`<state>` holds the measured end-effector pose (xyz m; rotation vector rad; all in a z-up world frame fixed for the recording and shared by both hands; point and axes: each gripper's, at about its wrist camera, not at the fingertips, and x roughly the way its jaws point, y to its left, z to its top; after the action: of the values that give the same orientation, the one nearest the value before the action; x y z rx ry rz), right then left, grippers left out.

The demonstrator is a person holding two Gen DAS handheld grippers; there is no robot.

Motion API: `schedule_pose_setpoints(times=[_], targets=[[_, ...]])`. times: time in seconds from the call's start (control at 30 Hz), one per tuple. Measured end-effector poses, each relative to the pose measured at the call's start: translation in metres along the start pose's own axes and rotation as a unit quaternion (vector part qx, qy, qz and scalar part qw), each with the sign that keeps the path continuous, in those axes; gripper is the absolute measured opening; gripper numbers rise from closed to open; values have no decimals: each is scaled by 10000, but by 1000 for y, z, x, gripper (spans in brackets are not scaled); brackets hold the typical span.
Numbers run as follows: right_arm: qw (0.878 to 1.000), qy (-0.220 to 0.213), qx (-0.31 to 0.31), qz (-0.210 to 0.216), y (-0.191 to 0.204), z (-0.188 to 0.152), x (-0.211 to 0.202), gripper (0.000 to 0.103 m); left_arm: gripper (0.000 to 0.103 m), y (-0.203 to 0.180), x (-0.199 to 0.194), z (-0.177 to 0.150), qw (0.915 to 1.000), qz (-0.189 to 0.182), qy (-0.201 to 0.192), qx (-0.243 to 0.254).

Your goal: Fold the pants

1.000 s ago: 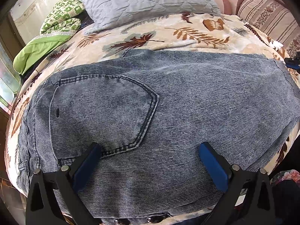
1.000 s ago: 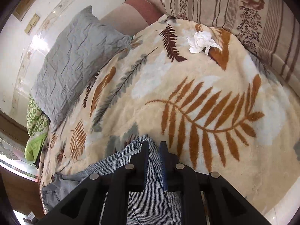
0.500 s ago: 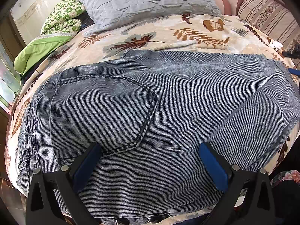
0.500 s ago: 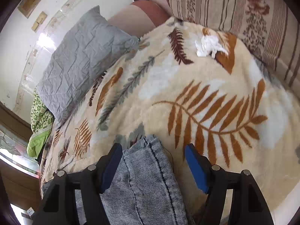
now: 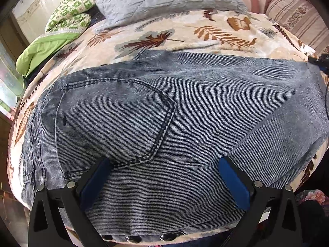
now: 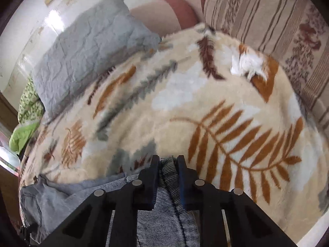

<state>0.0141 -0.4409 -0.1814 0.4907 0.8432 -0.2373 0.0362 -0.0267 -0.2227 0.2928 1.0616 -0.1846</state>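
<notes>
Hem of the pants (image 6: 167,165) sits clamped in your just-closed right tool (image 6: 168,160); carry it toward the back pocket (image 5: 115,121), left tool (image 5: 164,173) gaping.

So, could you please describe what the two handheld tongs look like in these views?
Both match. The left tongs have matte black, angular arms with triangular cut-outs, round silver rivets and flat blue pads on the fingers. The right tongs show the same black frame and silver rivets, with a strip of blue. No cables, markings or sleeves show on either.
</notes>
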Motion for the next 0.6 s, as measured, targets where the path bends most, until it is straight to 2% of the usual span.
schedule_pose_setpoints(times=[0.07,0.23,0.3,0.4,0.47,0.53,0.57,0.6], targets=[[9997,-136,-175,-51,7,1,-3,18,103,-3,-4,1,9999,103,-27,-15],[9996,-58,-175,-203,7,5,6,17,103,-12,-29,2,9978,101,-644,88],[9995,30,-181,-259,6,6,12,17,103,-18,-27,3,9980,24,-589,214],[9986,279,-196,-399,4,4,26,18,103,-23,-4,-1,9994,27,-75,330],[9990,364,118,-219,-6,6,26,23,103,-16,-3,-5,9998,-172,-91,58],[9974,444,547,-153,-19,8,21,42,103,-14,-3,-6,9997,-231,-3,72],[9960,407,784,-147,-26,8,16,48,103,-14,-3,-6,9997,-214,4,99],[9949,256,952,-189,-32,7,7,51,103,-14,-4,-8,9997,-204,13,99]])
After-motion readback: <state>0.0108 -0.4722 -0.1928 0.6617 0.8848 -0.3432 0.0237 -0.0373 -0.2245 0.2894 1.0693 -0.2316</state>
